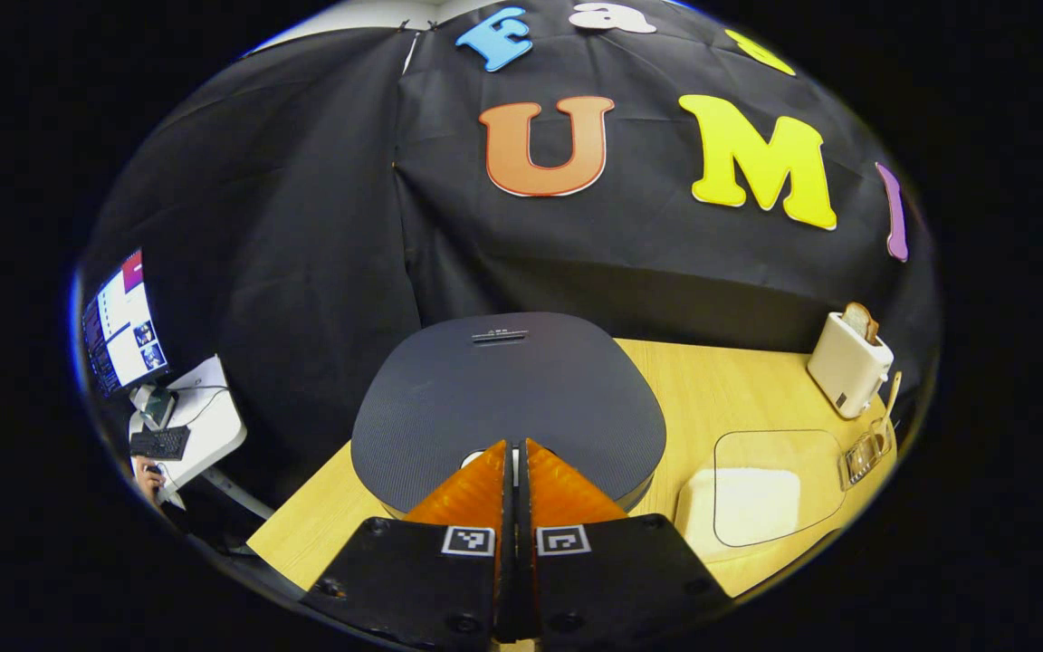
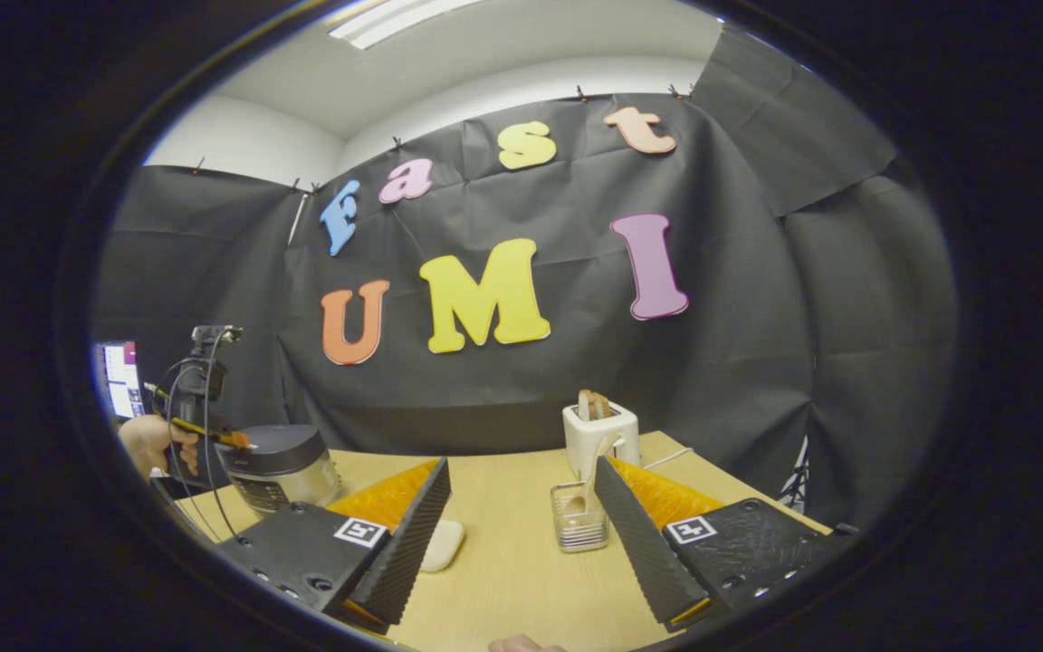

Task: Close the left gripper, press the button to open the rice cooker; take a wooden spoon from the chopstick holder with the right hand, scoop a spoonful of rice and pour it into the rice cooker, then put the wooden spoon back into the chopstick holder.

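Observation:
The rice cooker (image 1: 503, 389) with its dark grey shut lid sits right under my left gripper (image 1: 514, 445). That gripper is shut, its tips above the pale button (image 1: 478, 458) at the lid's front edge; whether they touch it I cannot tell. In the right gripper view the cooker (image 2: 282, 464) stands at the left, with the left gripper (image 2: 214, 437) over it in a person's hand (image 2: 146, 444). My right gripper (image 2: 521, 466) is open and holds nothing. Ahead of it stands the clear chopstick holder (image 2: 580, 523) with the wooden spoon (image 2: 596, 450) upright inside. A dish of white rice (image 2: 442, 543) lies near its left finger.
A white toaster (image 2: 601, 433) with toast stands behind the holder on the wooden table (image 2: 503, 580). In the left gripper view the toaster (image 1: 847, 364), the holder (image 1: 865, 450) and the rice dish (image 1: 752, 503) lie to the right. A monitor (image 1: 123, 326) and keyboard (image 1: 159, 442) are off the table's left.

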`<move>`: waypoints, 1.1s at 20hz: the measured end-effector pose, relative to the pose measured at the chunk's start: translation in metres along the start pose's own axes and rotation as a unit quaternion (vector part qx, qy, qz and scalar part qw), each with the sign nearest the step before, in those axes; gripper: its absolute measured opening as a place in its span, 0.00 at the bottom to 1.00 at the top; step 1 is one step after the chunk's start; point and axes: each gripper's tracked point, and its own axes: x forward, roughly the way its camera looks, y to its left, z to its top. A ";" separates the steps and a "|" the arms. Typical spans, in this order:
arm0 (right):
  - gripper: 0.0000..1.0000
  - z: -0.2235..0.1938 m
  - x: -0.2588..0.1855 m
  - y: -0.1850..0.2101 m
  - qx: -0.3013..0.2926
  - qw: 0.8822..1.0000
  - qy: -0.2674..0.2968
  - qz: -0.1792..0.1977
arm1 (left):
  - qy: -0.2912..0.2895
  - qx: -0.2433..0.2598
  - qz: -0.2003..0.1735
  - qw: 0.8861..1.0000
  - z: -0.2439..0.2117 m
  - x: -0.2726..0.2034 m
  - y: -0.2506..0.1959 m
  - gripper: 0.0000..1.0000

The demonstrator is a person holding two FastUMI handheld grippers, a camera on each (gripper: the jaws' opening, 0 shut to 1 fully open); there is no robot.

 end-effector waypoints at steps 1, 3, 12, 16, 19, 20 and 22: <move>0.93 0.001 0.000 -0.002 0.003 1.000 0.001 -0.001 | -0.003 -0.020 -0.006 1.000 0.003 -0.001 0.000 0.03; 0.92 0.000 0.001 -0.007 0.004 1.000 0.004 -0.006 | -0.022 -0.045 -0.012 0.999 0.017 -0.013 0.000 0.03; 0.93 -0.002 0.002 -0.015 0.015 1.000 0.011 -0.010 | -0.152 -0.026 -0.018 0.988 0.081 -0.103 -0.018 0.03; 0.95 -0.007 0.007 -0.021 0.019 1.000 0.018 -0.018 | -0.164 -0.024 -0.029 0.986 0.073 -0.123 -0.025 0.11; 0.93 -0.010 0.010 -0.024 0.017 0.999 0.023 -0.024 | -0.156 -0.020 -0.040 0.987 0.061 -0.128 -0.030 0.18; 0.93 -0.012 0.011 -0.024 0.015 0.999 0.024 -0.025 | -0.157 -0.016 -0.038 0.987 0.057 -0.128 -0.028 0.19; 0.99 -0.014 0.013 -0.026 0.011 0.999 0.027 -0.029 | -0.160 -0.014 -0.036 0.986 0.047 -0.127 -0.026 0.27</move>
